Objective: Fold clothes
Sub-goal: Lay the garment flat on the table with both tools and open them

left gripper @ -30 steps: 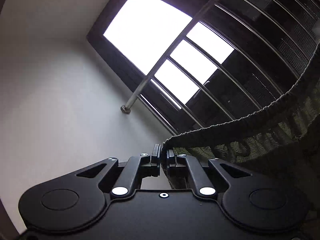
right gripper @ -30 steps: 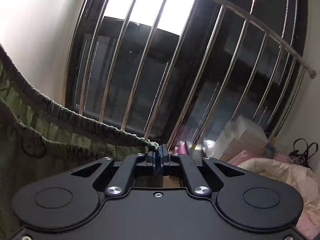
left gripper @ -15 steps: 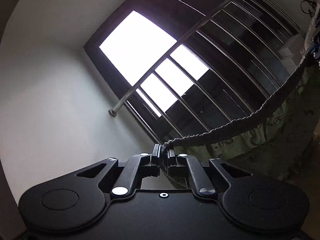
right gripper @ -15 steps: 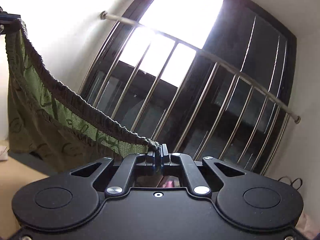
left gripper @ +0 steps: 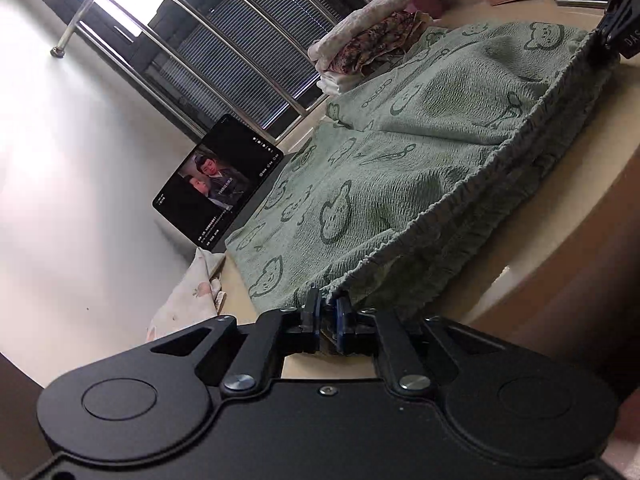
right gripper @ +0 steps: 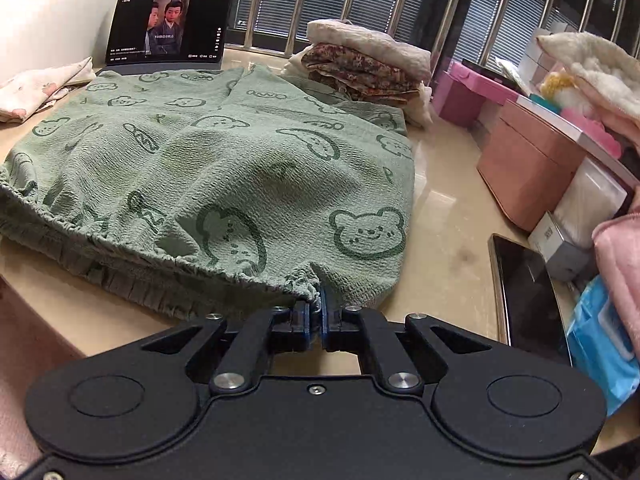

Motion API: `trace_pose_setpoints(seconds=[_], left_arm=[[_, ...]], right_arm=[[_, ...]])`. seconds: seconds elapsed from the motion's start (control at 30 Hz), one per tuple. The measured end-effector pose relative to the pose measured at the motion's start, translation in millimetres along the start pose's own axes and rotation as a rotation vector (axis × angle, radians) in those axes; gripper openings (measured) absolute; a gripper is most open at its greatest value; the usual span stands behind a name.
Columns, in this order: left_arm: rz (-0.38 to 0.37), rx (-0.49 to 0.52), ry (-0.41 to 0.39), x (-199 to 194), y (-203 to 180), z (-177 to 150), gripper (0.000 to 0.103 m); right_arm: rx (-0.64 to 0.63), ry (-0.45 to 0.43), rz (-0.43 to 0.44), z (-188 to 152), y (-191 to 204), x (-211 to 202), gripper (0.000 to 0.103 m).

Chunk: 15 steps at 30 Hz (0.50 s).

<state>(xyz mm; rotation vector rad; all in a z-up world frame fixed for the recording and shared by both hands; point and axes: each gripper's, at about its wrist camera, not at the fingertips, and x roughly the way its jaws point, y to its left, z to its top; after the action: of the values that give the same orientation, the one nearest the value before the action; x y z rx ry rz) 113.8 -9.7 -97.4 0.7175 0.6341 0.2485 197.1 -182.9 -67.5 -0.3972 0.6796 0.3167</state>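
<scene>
Green bear-print shorts (right gripper: 224, 168) lie spread on the beige table (right gripper: 444, 216), elastic waistband toward me at the table's near edge. My right gripper (right gripper: 315, 300) is shut on the waistband's right corner. My left gripper (left gripper: 328, 308) is shut on the waistband's other corner; the shorts (left gripper: 400, 168) stretch away from it across the table. The right gripper (left gripper: 618, 24) shows at the far end of the waistband in the left wrist view.
A tablet (right gripper: 168, 28) playing a video leans at the back by the window bars. A stack of folded clothes (right gripper: 364, 64) sits behind the shorts. A white patterned cloth (right gripper: 40, 84) lies at left. Pink boxes (right gripper: 528, 160) and a phone (right gripper: 528, 292) crowd the right.
Both grippers have come down from high in front of the window to table level, and the shorts that hung between them now lie spread on the table.
</scene>
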Motion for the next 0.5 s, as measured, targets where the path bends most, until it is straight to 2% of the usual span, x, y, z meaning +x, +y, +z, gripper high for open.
trace_pose_setpoints(seconds=[0.5], left_arm=[[-0.049, -0.077, 0.044, -12.4, -1.6, -21.3, 0.009]], right_arm=[[0.043, -0.004, 0.039, -11.5, -8.6, -1.8, 0.009]])
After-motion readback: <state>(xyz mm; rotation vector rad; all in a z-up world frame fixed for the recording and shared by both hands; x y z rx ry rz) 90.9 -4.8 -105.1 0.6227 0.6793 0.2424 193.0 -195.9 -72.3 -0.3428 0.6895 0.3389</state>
